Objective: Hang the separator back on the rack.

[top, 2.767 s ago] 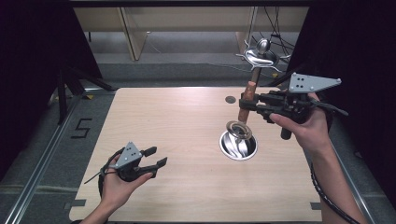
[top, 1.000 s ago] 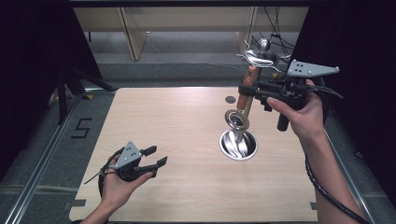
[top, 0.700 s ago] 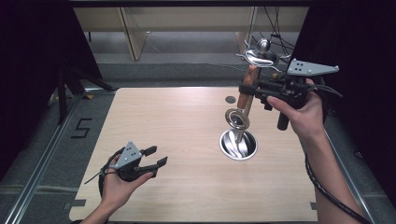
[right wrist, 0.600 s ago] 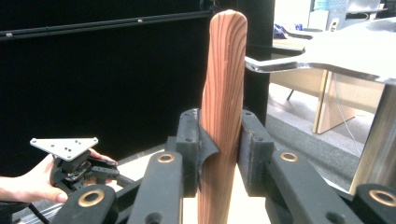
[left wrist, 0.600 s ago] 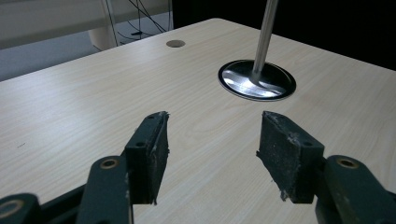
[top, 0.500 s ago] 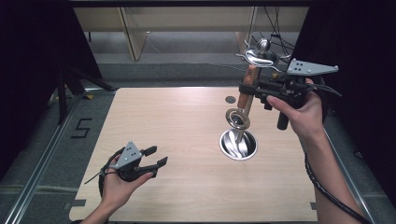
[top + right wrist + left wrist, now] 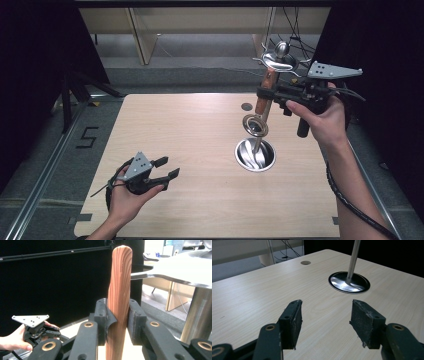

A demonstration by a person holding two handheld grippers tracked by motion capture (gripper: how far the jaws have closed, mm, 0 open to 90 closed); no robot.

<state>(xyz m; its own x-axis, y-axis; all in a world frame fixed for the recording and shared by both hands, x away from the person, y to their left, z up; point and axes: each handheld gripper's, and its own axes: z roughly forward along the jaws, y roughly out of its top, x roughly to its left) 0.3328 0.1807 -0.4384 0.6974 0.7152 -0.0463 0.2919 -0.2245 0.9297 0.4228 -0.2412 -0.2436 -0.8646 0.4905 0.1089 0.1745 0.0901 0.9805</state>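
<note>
Here we see the right gripper (image 7: 267,95) clenched on the wooden handle (image 7: 119,300) of a metal whisk (image 7: 256,131), held upright with its lower end inside the small steel bowl (image 7: 255,155) on the table (image 7: 190,145). The left gripper (image 7: 162,169), jaws released and holding nothing, rests well apart near the table's front left.

High view looks down; both tongs' close views share the table (image 7: 200,150).

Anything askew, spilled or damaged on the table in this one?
Nothing stands out. The wooden-handled utensil is gripped upright by the right gripper, its metal end in the steel bowl; no spill shows.
</note>
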